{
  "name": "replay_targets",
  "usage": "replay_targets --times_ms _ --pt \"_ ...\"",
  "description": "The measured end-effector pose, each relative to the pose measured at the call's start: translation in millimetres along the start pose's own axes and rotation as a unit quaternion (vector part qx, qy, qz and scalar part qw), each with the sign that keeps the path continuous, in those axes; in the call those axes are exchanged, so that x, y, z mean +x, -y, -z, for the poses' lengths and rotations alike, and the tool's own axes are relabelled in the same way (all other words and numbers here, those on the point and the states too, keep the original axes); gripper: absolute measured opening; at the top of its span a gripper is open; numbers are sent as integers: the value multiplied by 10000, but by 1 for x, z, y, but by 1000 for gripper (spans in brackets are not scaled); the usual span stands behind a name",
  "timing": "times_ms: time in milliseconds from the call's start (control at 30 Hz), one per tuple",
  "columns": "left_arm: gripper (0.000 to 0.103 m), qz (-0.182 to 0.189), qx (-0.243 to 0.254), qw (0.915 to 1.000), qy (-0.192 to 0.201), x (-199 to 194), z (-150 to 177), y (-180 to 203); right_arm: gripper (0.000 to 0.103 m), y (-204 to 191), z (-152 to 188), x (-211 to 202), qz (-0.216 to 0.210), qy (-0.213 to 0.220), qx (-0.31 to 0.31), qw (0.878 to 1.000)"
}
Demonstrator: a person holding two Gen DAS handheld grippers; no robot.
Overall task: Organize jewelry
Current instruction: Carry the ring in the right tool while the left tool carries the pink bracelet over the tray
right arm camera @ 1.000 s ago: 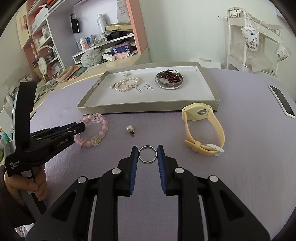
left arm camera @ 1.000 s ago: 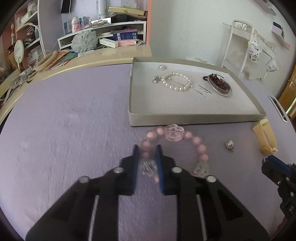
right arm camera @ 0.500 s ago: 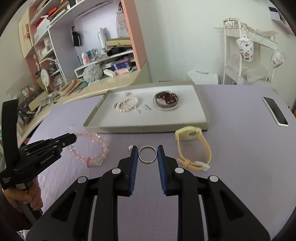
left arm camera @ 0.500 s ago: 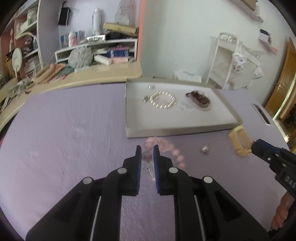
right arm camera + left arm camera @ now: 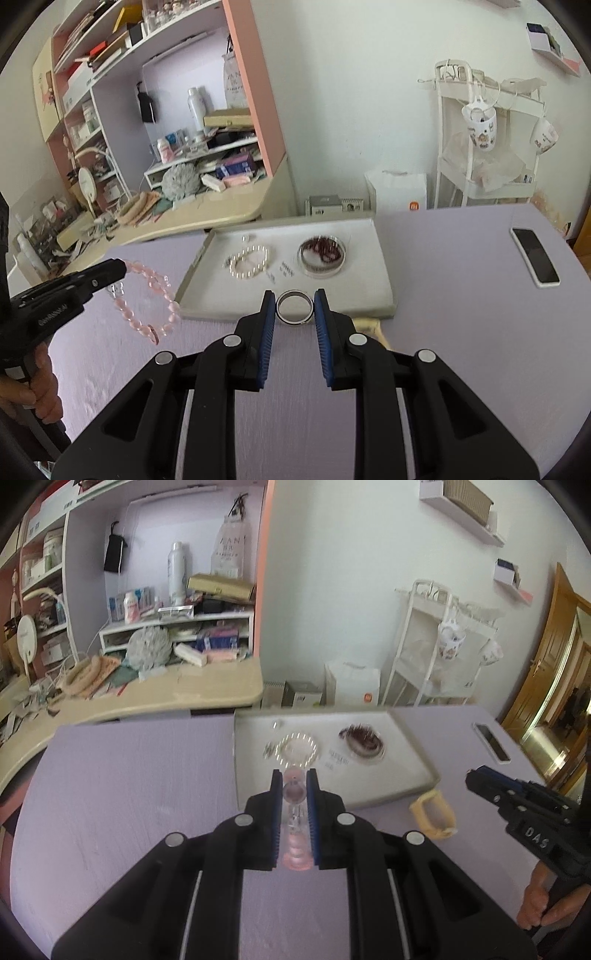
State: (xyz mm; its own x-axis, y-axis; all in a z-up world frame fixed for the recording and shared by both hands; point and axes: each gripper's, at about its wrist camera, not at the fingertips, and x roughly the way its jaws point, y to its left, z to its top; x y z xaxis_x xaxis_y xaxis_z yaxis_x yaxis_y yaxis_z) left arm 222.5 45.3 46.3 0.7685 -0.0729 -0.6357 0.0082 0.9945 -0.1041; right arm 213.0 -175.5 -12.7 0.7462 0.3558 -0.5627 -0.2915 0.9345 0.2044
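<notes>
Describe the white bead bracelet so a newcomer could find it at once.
On the purple table sits a shallow grey tray. The white bead bracelet lies flat in its left half, beside a round clear dish of dark red beads, unlike the hanging pink bracelet.

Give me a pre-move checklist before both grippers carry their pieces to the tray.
1. Left gripper shut on pink bead bracelet: ok.
2. Bracelet hangs clear of the table: ok.
3. Right gripper shut on silver ring: ok.
4. Bare space in tray for both: ok.
5. Pearl bracelet and round dish out of the drop spot: cannot tell.
6. Yellow watch band outside tray: not ok.
</notes>
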Motion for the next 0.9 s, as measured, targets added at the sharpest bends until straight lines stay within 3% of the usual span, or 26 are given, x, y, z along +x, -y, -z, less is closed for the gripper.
replay_targets --times_ms 433,900 --pt "13 200 -12 9994 295 35 -74 -1 23 3 -45 29 106 166 -78 9998" --pt "13 395 38 9992 -34 96 -81 -1 23 13 -60 73 203 75 -74 9997"
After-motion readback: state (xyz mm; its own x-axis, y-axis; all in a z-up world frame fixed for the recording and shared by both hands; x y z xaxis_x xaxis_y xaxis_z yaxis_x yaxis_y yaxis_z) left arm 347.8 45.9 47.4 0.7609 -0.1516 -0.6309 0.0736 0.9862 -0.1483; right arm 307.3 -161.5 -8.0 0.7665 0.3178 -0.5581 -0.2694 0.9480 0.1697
